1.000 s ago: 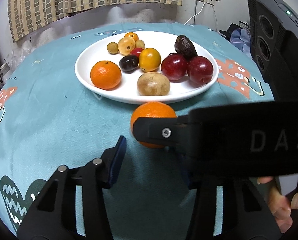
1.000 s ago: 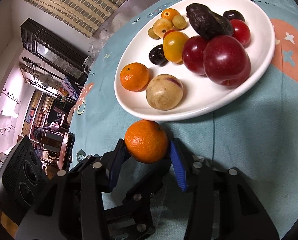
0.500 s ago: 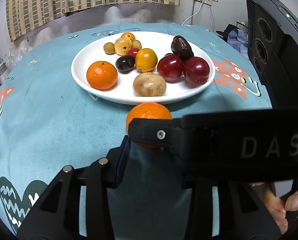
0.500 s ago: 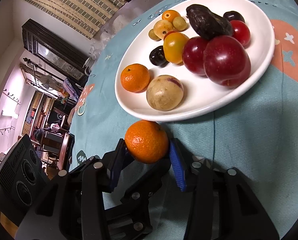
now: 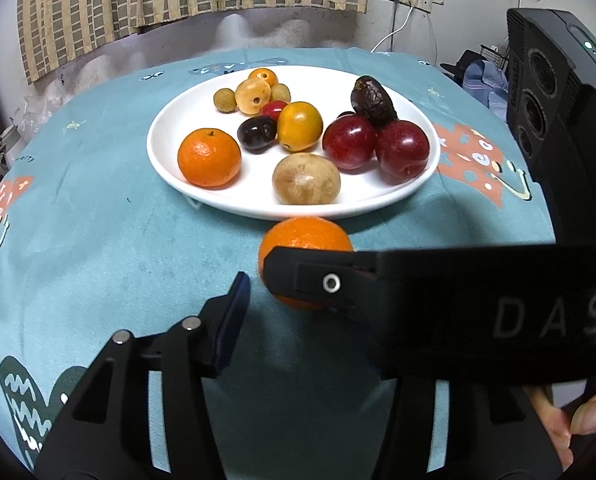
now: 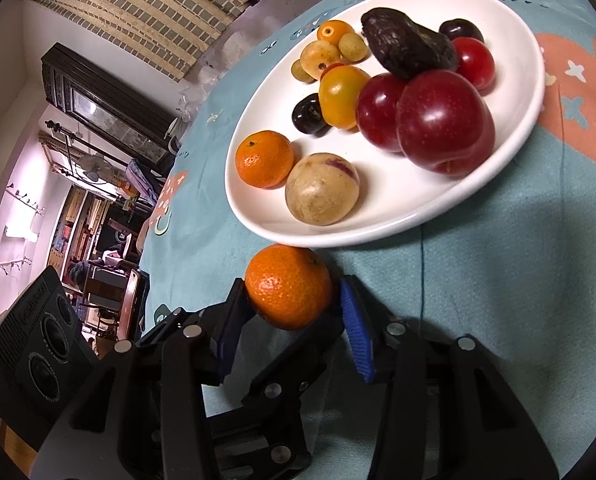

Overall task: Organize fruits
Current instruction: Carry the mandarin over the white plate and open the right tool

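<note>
A loose mandarin (image 6: 288,286) lies on the teal cloth just in front of the white plate (image 6: 338,236). My right gripper (image 6: 292,296) has its blue pads on both sides of it, and its jaws are opening slightly. The plate (image 5: 298,210) holds another mandarin (image 5: 209,157), two red plums (image 5: 378,144), a tan round fruit (image 5: 306,179), a dark avocado and several small fruits. In the left wrist view one of the right gripper's fingers (image 5: 322,280) crosses the loose mandarin (image 5: 304,236). My left gripper (image 5: 298,320) sits just short of that fruit with nothing between its jaws, which are opening; its right finger is hidden.
The right gripper's black camera housing (image 5: 558,120) fills the right side of the left wrist view, with a person's fingers (image 5: 586,412) below it. The teal tablecloth (image 5: 98,240) spreads to the left. A checked curtain and a wall stand behind the table.
The left gripper's visible finger moved inward and then back out. The loose mandarin and the right gripper stayed where they were.
</note>
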A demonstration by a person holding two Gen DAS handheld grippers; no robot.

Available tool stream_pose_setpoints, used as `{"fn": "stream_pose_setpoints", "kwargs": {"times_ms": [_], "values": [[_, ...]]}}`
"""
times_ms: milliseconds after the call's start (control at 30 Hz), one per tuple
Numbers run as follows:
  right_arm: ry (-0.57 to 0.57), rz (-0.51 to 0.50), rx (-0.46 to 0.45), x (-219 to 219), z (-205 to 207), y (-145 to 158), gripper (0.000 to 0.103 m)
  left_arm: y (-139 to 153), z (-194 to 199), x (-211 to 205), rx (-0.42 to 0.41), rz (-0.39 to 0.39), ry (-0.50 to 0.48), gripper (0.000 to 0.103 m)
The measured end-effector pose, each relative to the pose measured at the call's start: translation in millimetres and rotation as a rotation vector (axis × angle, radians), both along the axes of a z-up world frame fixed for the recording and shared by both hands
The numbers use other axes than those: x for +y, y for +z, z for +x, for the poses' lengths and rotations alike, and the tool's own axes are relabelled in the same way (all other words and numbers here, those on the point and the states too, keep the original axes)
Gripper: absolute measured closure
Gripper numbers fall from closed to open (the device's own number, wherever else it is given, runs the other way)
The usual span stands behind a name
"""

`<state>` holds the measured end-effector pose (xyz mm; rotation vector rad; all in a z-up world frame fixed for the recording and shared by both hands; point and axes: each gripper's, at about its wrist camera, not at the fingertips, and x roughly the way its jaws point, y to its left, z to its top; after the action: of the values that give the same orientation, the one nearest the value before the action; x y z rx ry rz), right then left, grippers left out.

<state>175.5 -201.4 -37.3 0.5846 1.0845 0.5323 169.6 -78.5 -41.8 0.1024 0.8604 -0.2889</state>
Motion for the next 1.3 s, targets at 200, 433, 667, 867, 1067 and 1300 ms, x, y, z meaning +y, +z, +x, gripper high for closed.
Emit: {"fn": "stream_pose_setpoints", "kwargs": {"times_ms": [200,433,667,867,1067,1300], "values": [[-0.013,0.005,-0.008,-2.3,1.2,-0.6,0.053,-1.2,5.9,2.7,0.011,-0.002,0.022,0.035],[-0.019,-0.001,-0.03,-2.4,-0.2,0.3,0.055,0.0,3.5,1.9,0.011,-0.049,-0.032,0.06],[-0.025,0.007,-0.052,-2.9,-3.5,8.7,0.057,5.3,-5.0,1.0,-0.014,-0.061,-0.036,0.061],[-0.02,-0.003,-0.152,2.7,-19.9,45.3,0.057,34.1,-23.6,2.5,-0.093,-0.071,-0.03,0.061],[-0.04,0.015,-0.248,-3.2,-19.1,98.4,0.057,87.1,-26.3,-6.5,-0.182,-0.041,-0.055,0.061],[-0.052,-0.053,-0.335,0.9,30.4,141.7,0.057,130.8,19.5,-13.8,-0.222,-0.05,-0.047,0.061]]}}
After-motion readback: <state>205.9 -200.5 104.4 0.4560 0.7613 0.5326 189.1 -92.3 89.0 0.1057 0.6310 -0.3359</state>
